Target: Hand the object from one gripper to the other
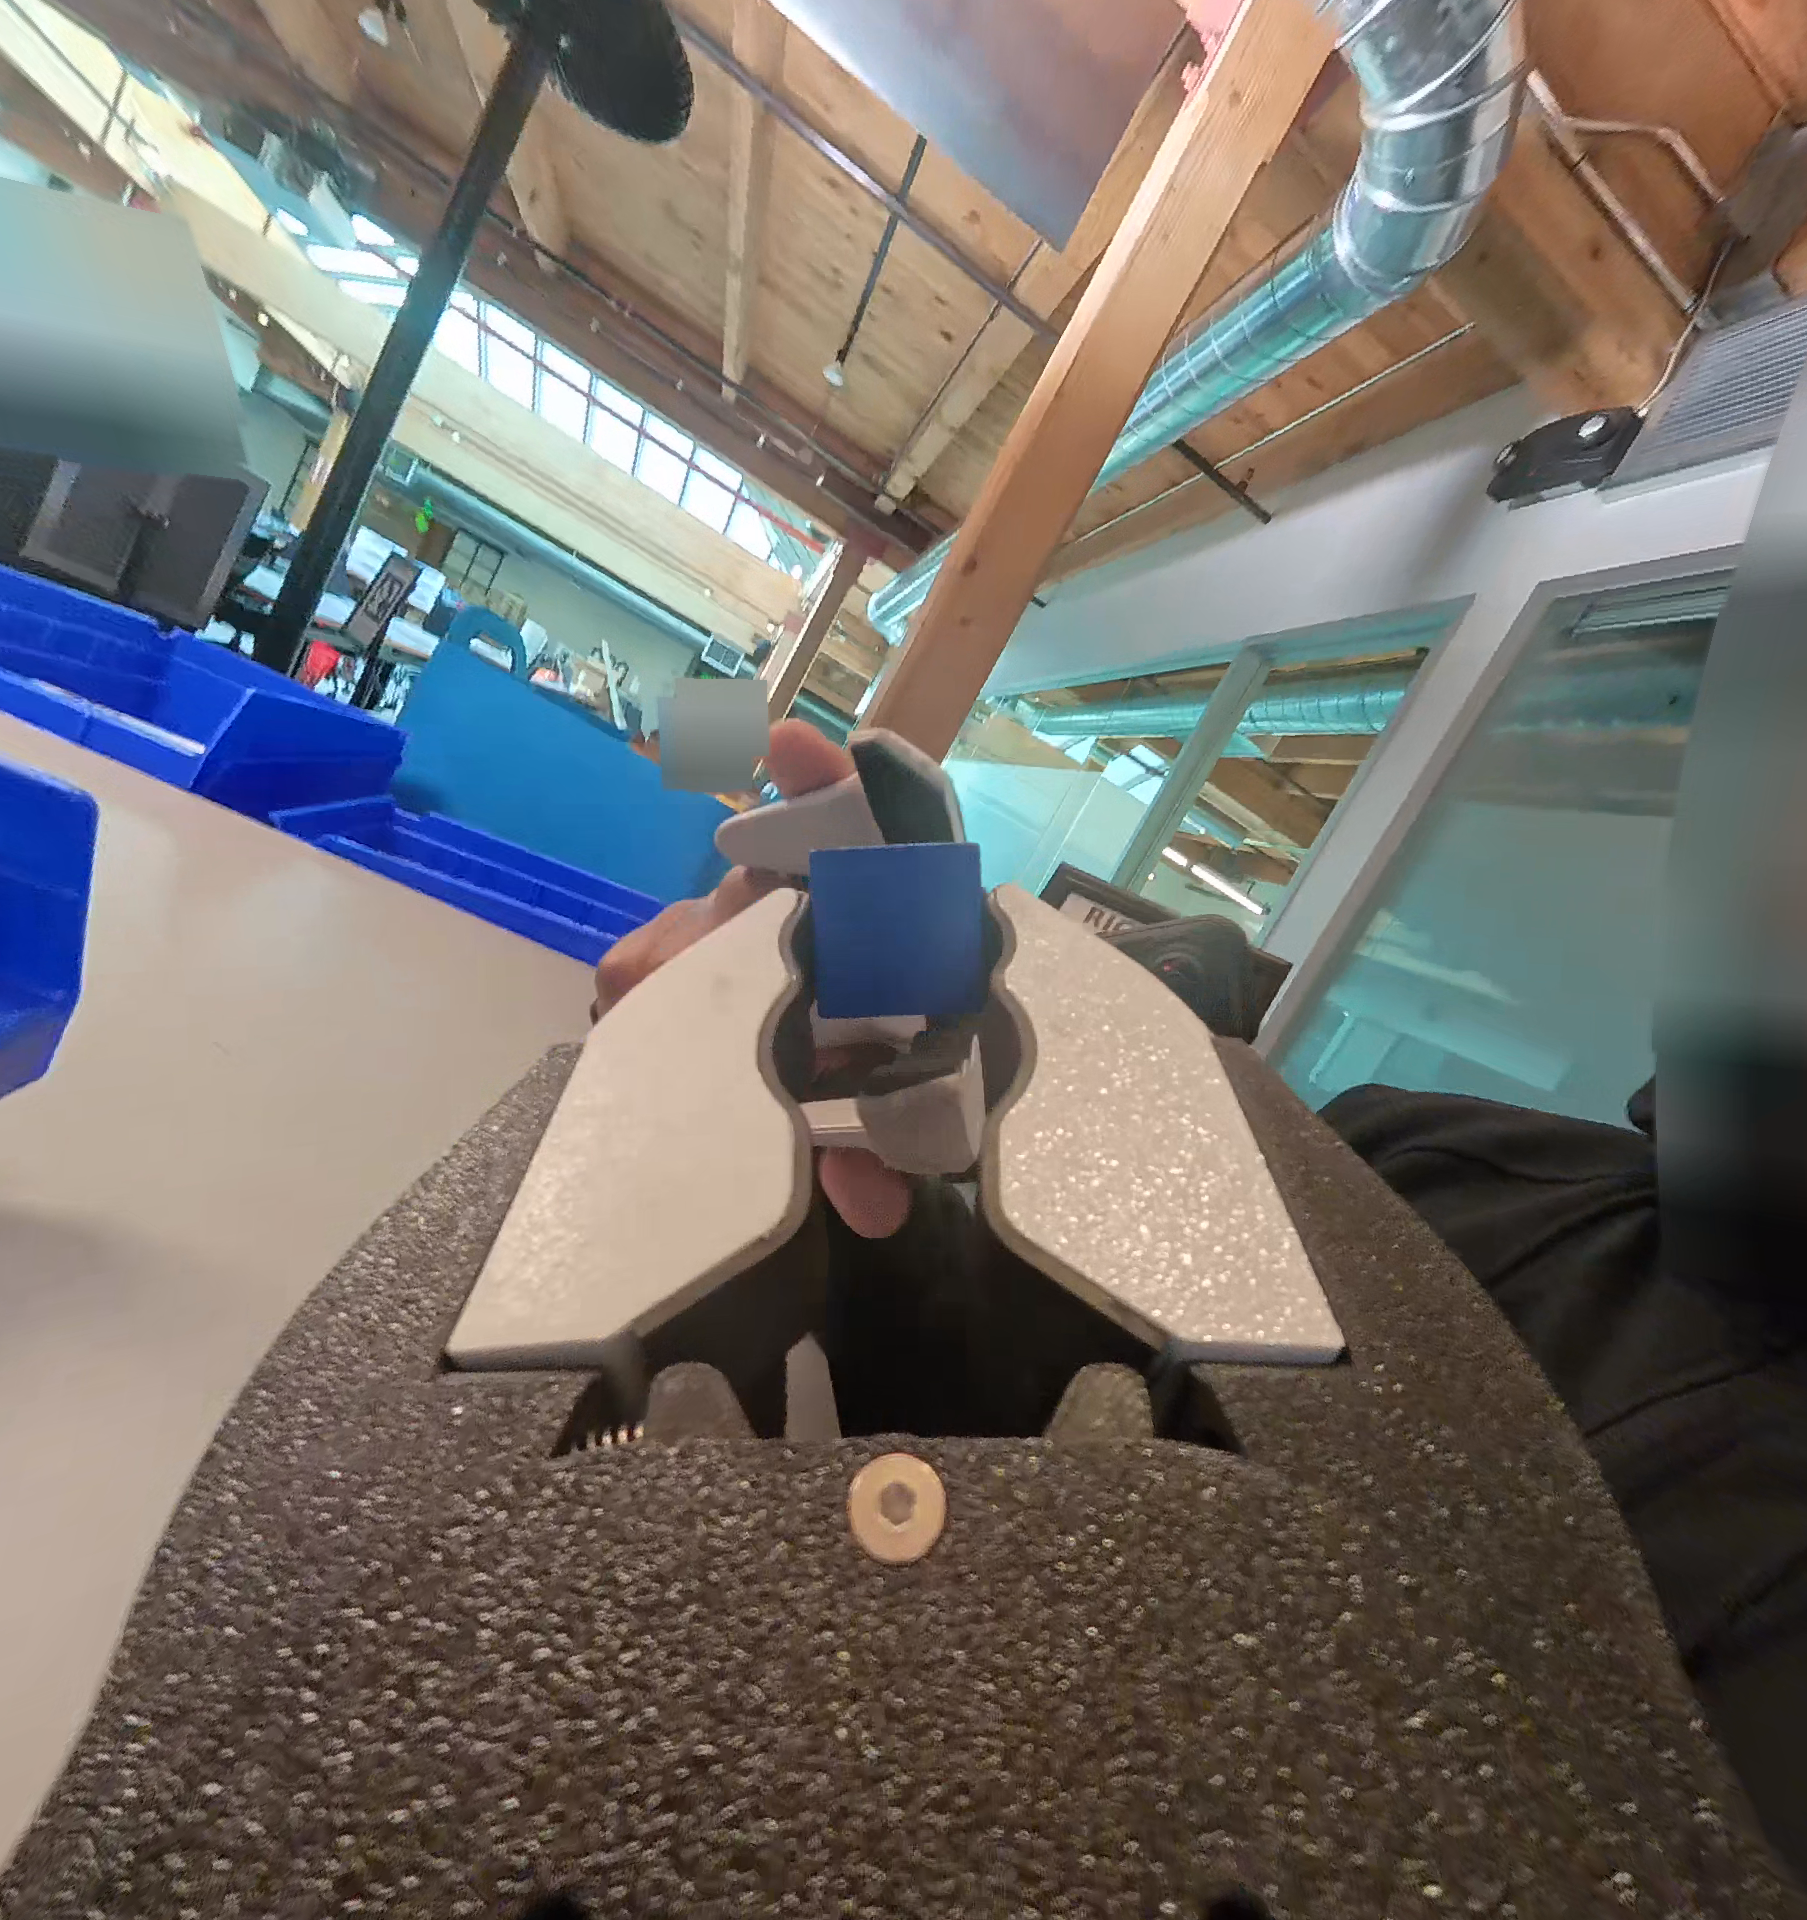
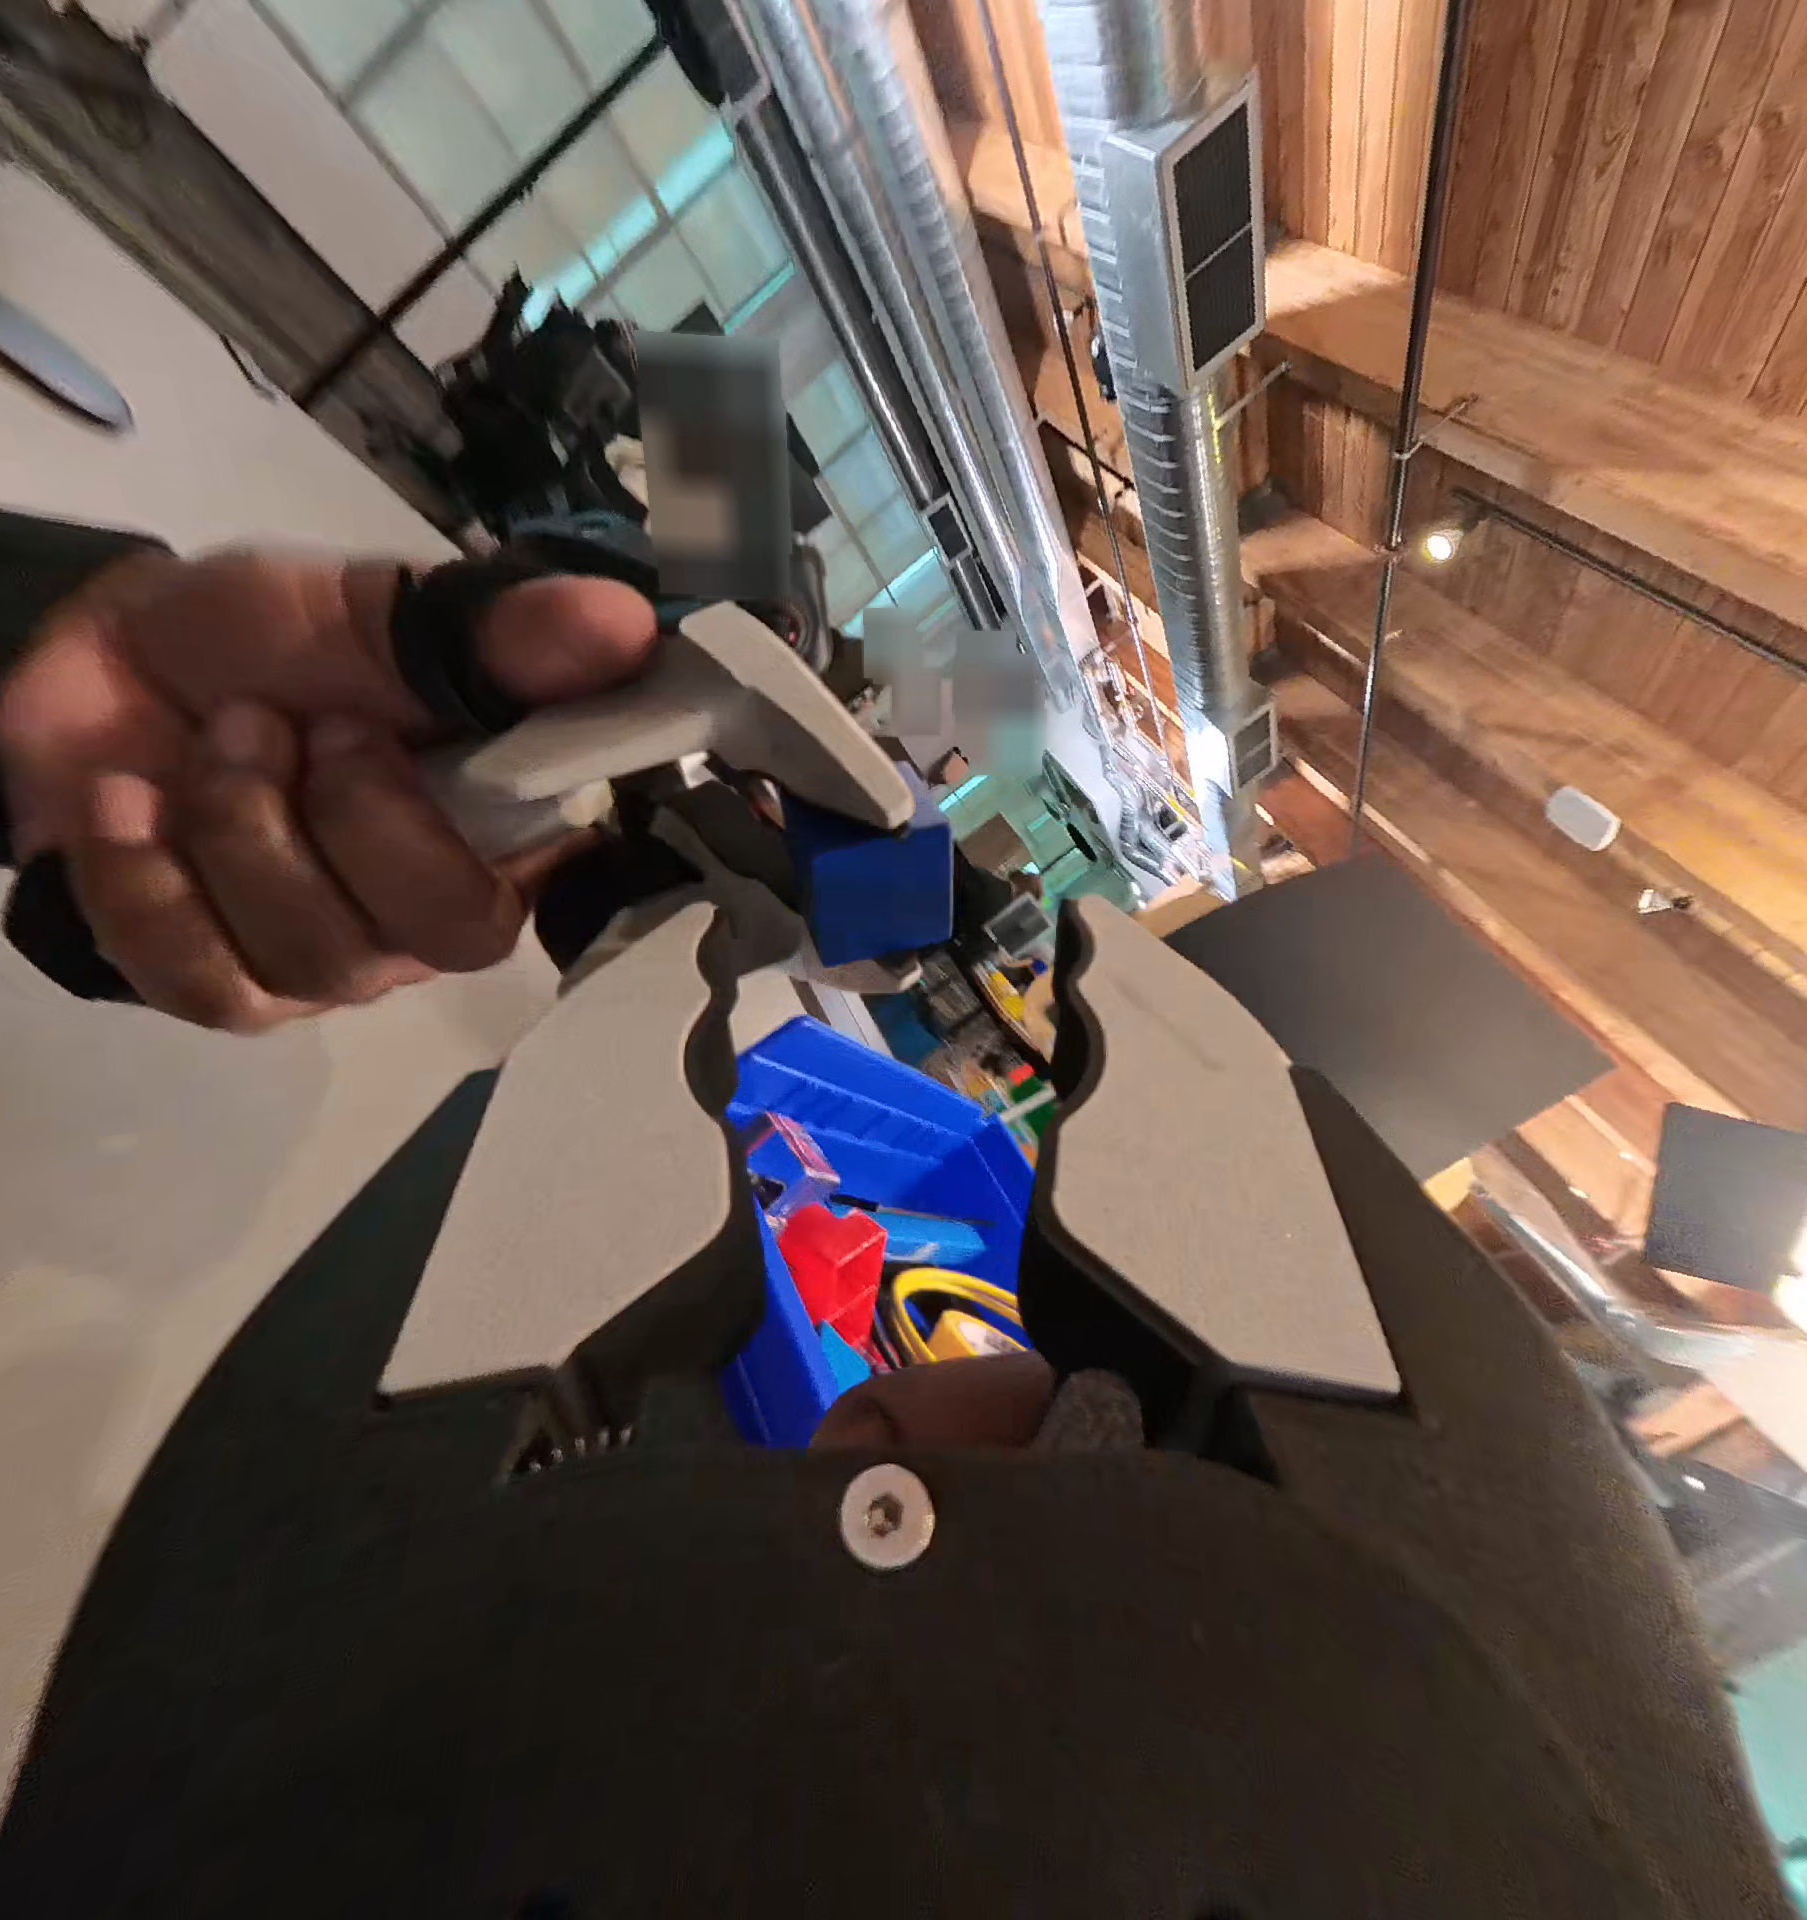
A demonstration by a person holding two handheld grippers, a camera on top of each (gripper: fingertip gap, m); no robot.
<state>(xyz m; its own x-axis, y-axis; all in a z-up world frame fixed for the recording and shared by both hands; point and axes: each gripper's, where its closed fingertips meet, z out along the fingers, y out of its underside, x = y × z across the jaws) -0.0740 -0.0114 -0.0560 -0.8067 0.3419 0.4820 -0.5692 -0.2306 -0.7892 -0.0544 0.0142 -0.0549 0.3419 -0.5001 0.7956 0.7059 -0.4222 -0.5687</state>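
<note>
Blue and hard-edged, the block (image 1: 897, 930) sits pinched between the left gripper (image 1: 899, 935) tips, held in mid-air. Opposite, the right gripper (image 2: 894, 935) gapes wide, empty. It looks light, rigid, smooth; grip its flat free faces.

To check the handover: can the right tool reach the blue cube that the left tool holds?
Probably yes. The right tool is open, with the blue cube just beyond its gap. The left tool grips two faces; those toward the right tool's fingers look free.
</note>
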